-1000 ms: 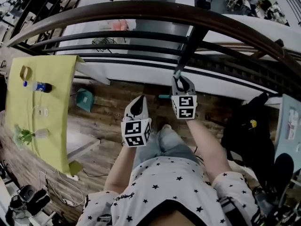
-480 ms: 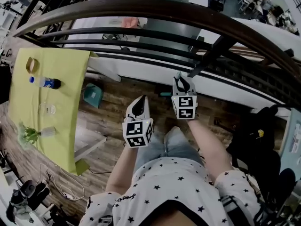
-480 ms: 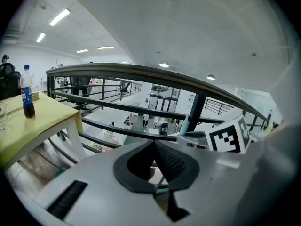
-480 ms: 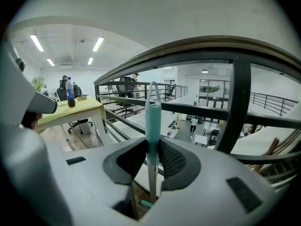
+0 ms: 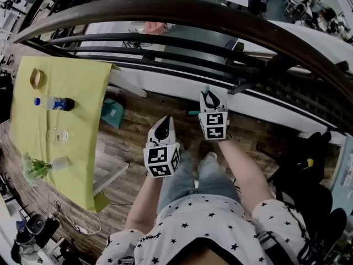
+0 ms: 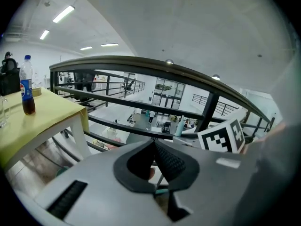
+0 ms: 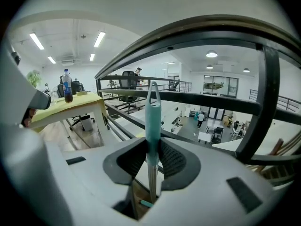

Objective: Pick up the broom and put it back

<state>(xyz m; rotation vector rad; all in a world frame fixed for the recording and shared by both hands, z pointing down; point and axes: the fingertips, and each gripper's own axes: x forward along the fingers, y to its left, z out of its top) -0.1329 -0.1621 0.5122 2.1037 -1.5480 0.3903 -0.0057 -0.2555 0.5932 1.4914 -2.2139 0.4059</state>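
Observation:
The broom's teal handle (image 7: 152, 119) stands upright between the pads of my right gripper (image 7: 152, 147), which is shut on it. Its looped top (image 7: 153, 89) rises above the jaws, and a bare metal shaft runs down below them. In the head view the right gripper (image 5: 209, 94) points at the foot of the railing, with a small teal part of the broom (image 5: 193, 113) showing beside it. My left gripper (image 5: 163, 125) is lower and to the left, over the wooden floor. Its jaws (image 6: 153, 145) meet at the tips with nothing in them.
A dark curved railing (image 5: 220, 21) with horizontal bars runs across in front. At left stands a yellow-green table (image 5: 60, 109) bearing a cola bottle (image 5: 53, 102), glasses and a small plant. A teal dustpan (image 5: 112, 112) lies on the floor. A black bag (image 5: 300, 164) sits at right.
Both grippers have travelled left along the railing; the table has come nearer and the railing post has slid off to the right. The right gripper keeps its hold on the broom handle.

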